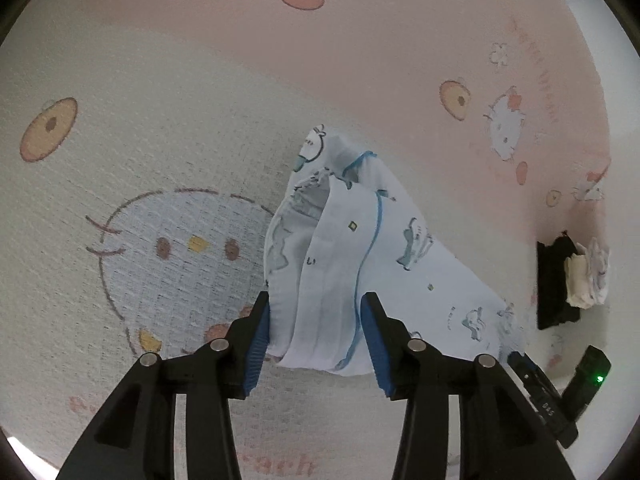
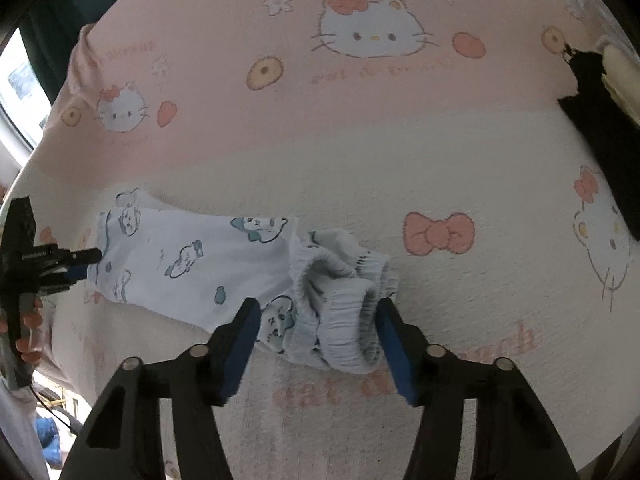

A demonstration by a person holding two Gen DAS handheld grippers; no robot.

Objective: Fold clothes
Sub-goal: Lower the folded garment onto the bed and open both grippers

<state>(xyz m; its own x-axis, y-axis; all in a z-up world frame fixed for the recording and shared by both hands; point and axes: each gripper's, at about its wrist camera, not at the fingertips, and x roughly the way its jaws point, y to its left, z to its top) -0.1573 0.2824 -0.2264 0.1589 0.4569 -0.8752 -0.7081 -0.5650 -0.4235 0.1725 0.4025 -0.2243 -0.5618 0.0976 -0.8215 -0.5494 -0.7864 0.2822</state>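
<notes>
Left gripper (image 1: 316,332) points down at the bed, jaws apart, blue pads either side of the near end of the pale blue trousers (image 1: 352,264). The left pad looks against the cloth edge, the right pad is just clear of it; no firm pinch visible. The trousers lie on the blanket (image 1: 160,160), bunched and partly folded over, stretching away from the jaws up and to the right, blue piping running along them.

Right gripper (image 2: 316,340) is also spread, jaws straddling the gathered elastic waistband (image 2: 340,304) at the near end of the trousers (image 2: 188,256). The pads sit beside the bunched cloth, not clearly squeezing it. From there the legs run left across the cream part of the blanket (image 2: 400,152) toward the other gripper's black tip at the far left edge.

Farther off, a black folded cloth (image 1: 554,284) with a cream bundle (image 1: 580,276) lies near the blanket's edge.
</notes>
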